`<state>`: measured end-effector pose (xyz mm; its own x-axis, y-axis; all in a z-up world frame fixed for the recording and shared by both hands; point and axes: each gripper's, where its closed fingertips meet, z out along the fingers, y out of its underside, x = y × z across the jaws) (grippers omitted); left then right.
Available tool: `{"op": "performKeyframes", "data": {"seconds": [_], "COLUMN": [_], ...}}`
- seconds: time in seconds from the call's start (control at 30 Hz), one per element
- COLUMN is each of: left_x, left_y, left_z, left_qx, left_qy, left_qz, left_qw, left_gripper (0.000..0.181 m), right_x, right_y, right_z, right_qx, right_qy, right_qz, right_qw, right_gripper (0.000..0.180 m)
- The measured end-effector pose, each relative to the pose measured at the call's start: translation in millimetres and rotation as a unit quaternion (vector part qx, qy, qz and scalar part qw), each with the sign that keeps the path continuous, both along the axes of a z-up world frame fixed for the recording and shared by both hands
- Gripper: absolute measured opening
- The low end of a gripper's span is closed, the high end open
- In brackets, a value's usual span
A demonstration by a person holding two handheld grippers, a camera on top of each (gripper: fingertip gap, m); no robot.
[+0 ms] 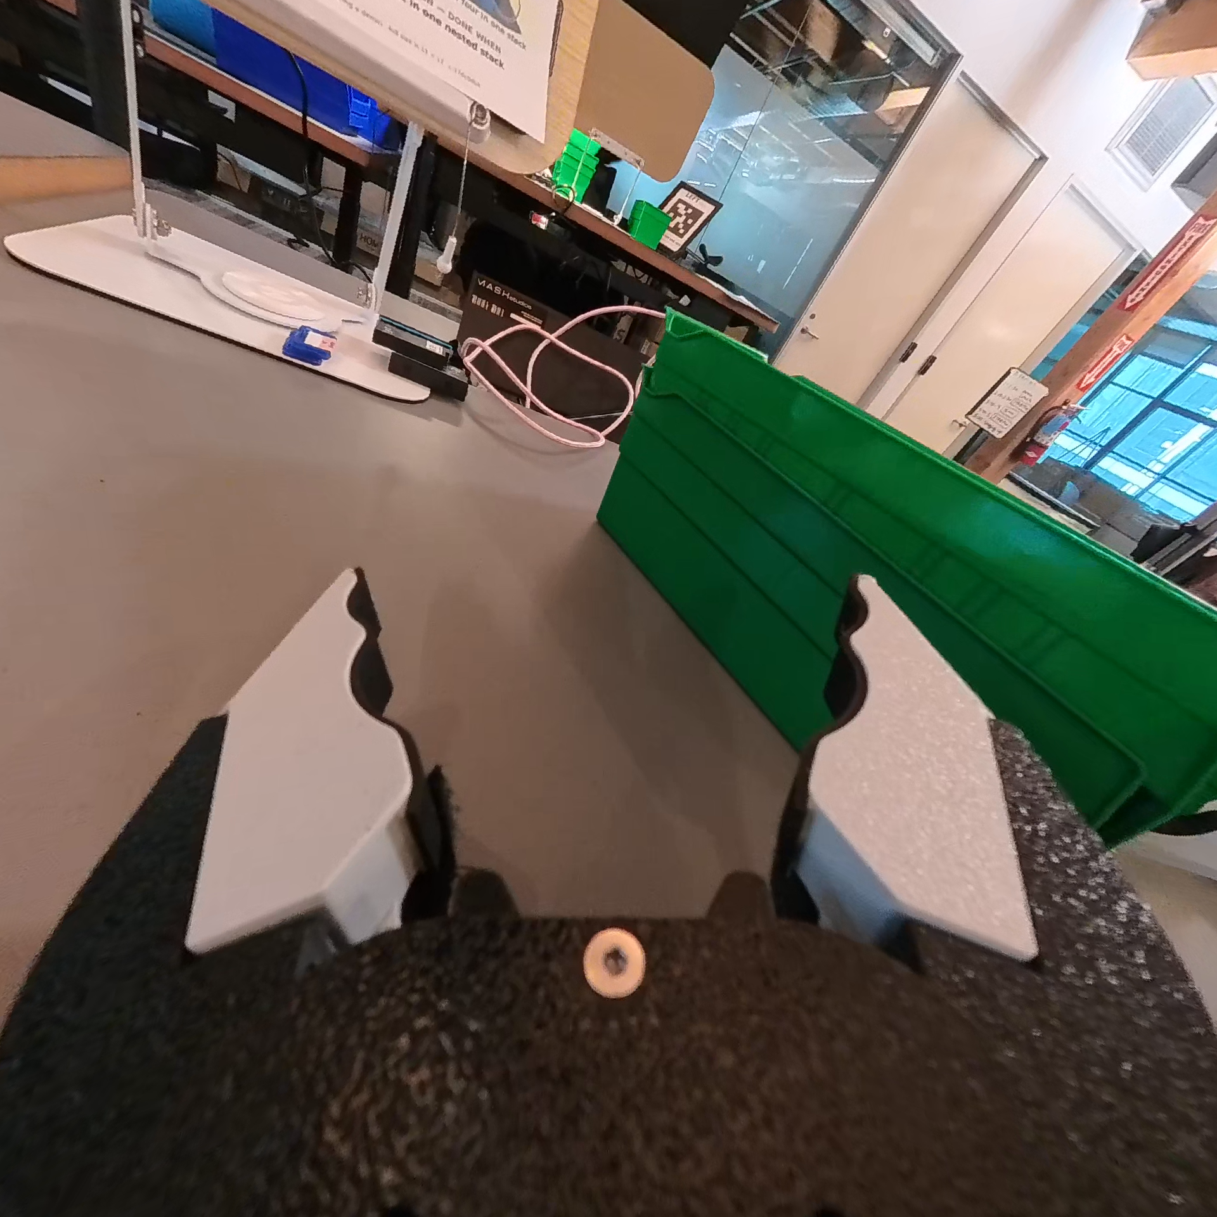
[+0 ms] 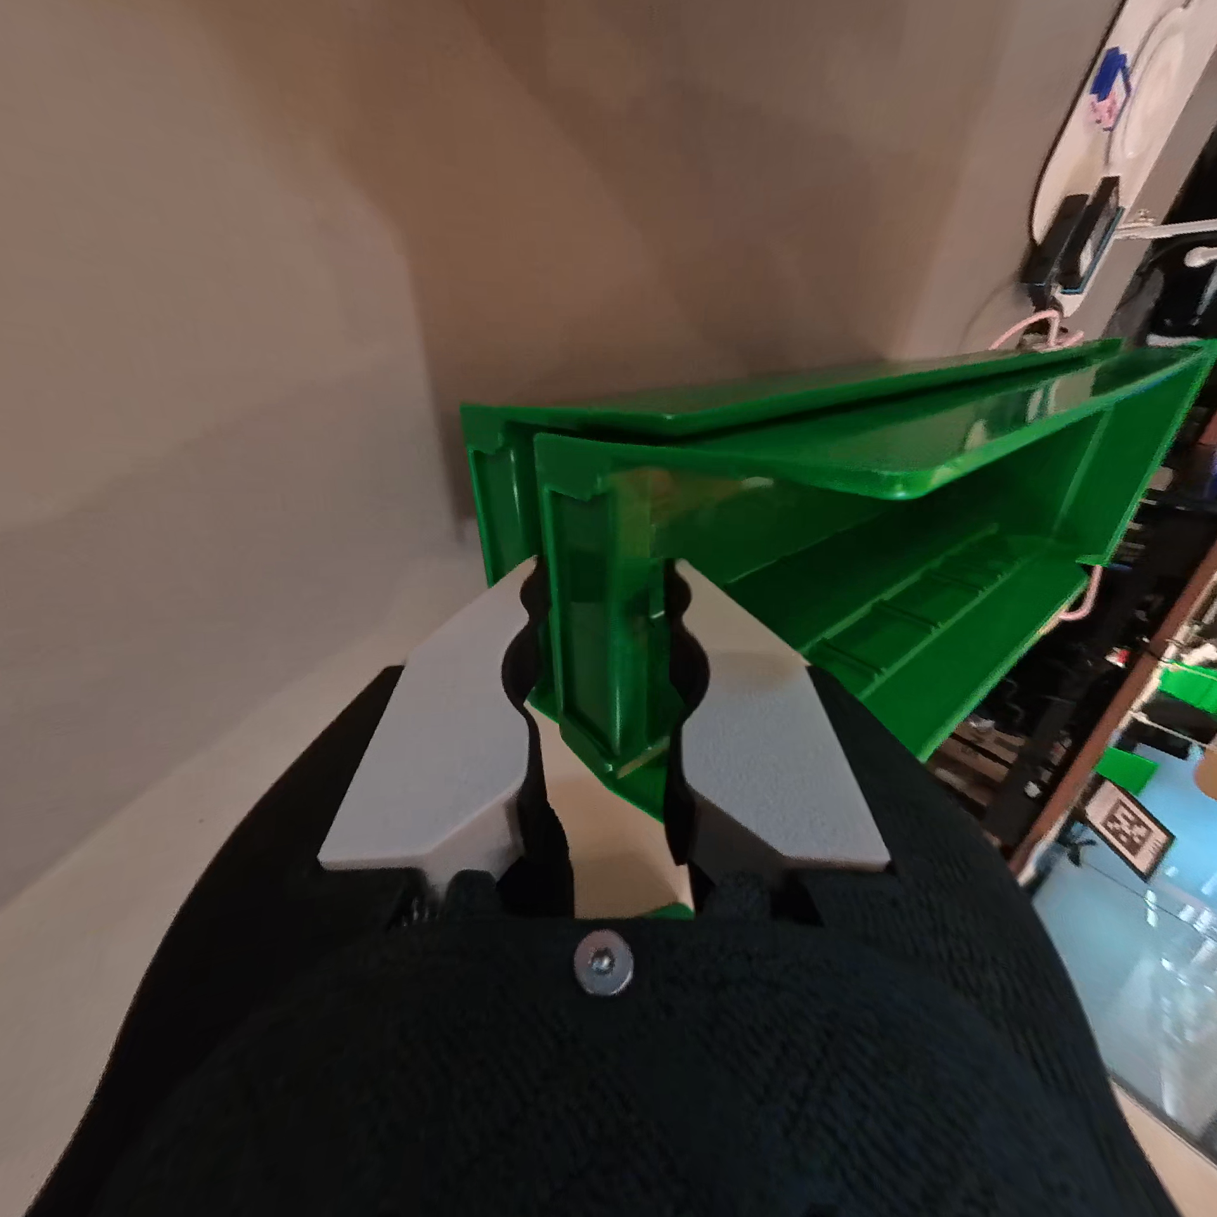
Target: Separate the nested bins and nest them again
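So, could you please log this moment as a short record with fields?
left gripper: open, empty, low over the grey table, beside the bins
right gripper: shut on the end wall of the inner bin
green bins: long, nested, inner one tilted out of the outer
behind: white stand base, pink cable

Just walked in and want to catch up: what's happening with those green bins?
A person is working with a handheld gripper in each hand. The right gripper is shut on the end wall of the inner green bin, which sits angled inside the outer green bin, so the two are only partly nested. The left gripper is open and empty above the grey table, beside the bins' long side, touching nothing.
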<state>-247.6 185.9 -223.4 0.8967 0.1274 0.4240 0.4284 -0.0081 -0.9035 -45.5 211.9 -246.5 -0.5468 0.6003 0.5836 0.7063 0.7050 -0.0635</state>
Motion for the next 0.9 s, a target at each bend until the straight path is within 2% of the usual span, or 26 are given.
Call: {"op": "performKeyframes", "data": {"seconds": [0.1, 0.4, 0.53, 0.6, 0.77, 0.9], "left_x": [0.2, 0.3, 0.3, 0.5, 1.1, 1.2], "left_y": [-0.1, 0.4, 0.5, 0.6, 0.9, 1.0], "left_z": [0.2, -0.4, -0.5, -0.4, -0.3, -0.4], "left_qx": [0.001, 0.0, 0.001, 0.002, 0.002, 0.003], "left_qy": [0.0, -0.004, -0.007, -0.008, -0.009, -0.011], "left_qz": [0.0, -0.002, -0.004, -0.005, -0.007, -0.009], "left_qw": [1.0, 1.0, 1.0, 1.0, 1.0, 1.0], "left_gripper": [0.135, 0.135, 0.135, 0.135, 0.134, 0.134], "right_x": [2.3, 6.6, 15.8, 25.2, 87.4, 184.8], "right_y": [3.4, -16.3, -26.8, -23.6, 7.6, 49.4], "right_z": [4.2, 26.2, 41.5, 55.7, 88.0, 75.9], "right_qx": [0.004, -0.082, -0.153, -0.16, -0.101, -0.034], "right_qy": [0.004, 0.055, 0.115, 0.171, 0.309, 0.327], "right_qz": [-0.023, -0.027, -0.071, -0.087, -0.15, -0.303], "right_qw": [1.0, 0.995, 0.979, 0.968, 0.934, 0.894], "right_gripper": [0.046, 0.046, 0.051, 0.054, 0.062, 0.062]}}
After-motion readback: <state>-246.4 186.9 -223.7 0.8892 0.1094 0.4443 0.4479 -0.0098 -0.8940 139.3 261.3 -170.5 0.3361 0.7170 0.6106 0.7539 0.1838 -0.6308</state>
